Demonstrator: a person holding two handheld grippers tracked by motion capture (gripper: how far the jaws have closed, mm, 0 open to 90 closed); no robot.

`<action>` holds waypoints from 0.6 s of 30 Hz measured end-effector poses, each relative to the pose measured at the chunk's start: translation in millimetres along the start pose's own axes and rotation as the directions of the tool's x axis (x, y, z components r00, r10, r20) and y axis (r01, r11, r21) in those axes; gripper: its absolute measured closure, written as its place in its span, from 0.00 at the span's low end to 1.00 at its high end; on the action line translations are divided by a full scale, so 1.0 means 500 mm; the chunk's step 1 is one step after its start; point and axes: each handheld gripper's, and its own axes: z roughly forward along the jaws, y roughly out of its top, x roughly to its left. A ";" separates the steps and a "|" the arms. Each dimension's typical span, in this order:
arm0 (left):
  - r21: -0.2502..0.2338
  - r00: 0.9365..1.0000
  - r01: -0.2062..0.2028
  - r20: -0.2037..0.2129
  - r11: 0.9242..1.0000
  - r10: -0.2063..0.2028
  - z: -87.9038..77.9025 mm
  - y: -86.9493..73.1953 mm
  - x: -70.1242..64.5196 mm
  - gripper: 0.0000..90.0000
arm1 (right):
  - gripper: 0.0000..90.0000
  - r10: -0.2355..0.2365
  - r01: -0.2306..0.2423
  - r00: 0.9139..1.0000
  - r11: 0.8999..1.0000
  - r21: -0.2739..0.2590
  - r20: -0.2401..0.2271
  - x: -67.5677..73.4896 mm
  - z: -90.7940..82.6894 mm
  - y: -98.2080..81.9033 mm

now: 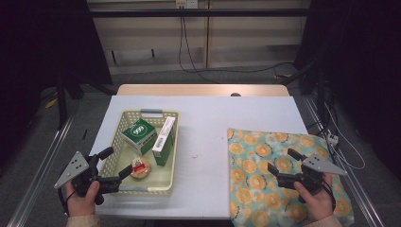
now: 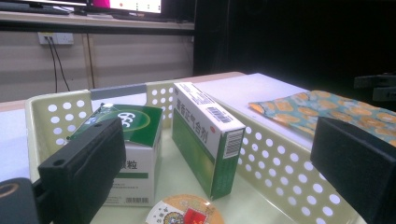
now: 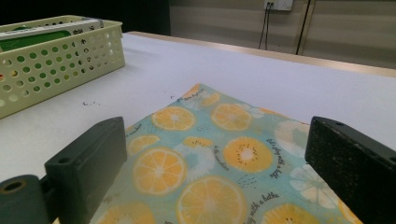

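Fingers [image 2: 219,172] wide around round tin [image 2: 184,212]

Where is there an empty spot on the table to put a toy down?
The widest bare patch of the table lies between the basket and the orange-print cloth. Another free strip runs along the far edge behind both. The basket is crowded with two green boxes and a round tin.
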 end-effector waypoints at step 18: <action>0.002 1.000 -0.006 -0.001 1.000 0.006 0.002 0.001 -0.007 0.04 | 0.06 -0.010 0.013 1.000 0.995 0.103 -0.030 0.029 0.035 0.020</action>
